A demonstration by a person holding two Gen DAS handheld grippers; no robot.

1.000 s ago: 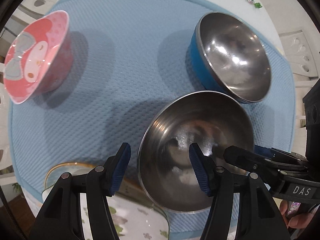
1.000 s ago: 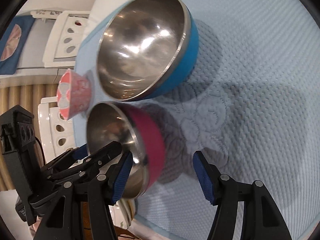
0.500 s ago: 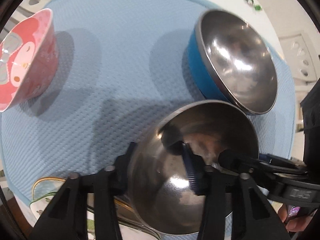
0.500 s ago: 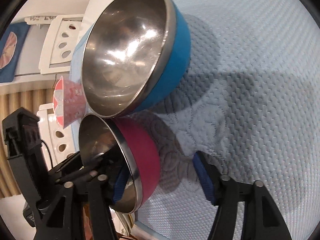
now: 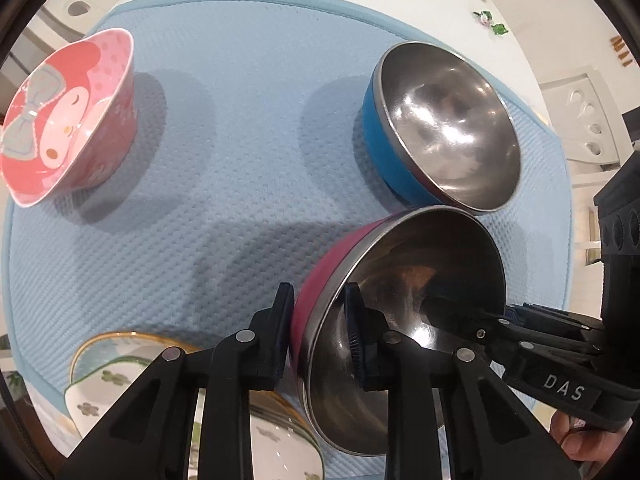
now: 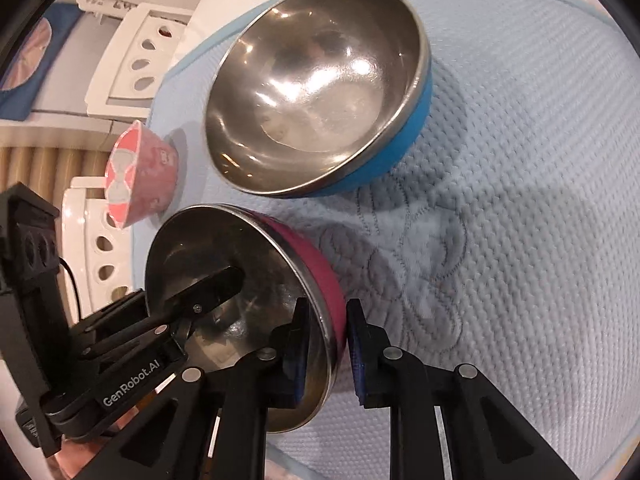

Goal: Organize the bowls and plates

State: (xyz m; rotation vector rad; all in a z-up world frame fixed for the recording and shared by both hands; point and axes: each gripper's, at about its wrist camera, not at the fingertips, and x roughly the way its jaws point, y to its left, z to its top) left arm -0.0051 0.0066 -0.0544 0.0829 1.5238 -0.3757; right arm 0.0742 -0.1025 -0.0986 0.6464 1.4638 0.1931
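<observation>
While both tongs pinch opposite rims, magenta steel bowl (image 5: 404, 280) hangs tilted: left gripper (image 5: 320, 334) closing, right gripper (image 6: 326, 344) clamped; likely for nesting into blue bowl (image 5: 444, 128).

We note a light blue quilted mat (image 5: 240, 160) spread beneath both tongs on the white bench (image 5: 420, 4). White perforated chair backs (image 6: 140, 52) stand beyond it, left of the right tongs.
</observation>
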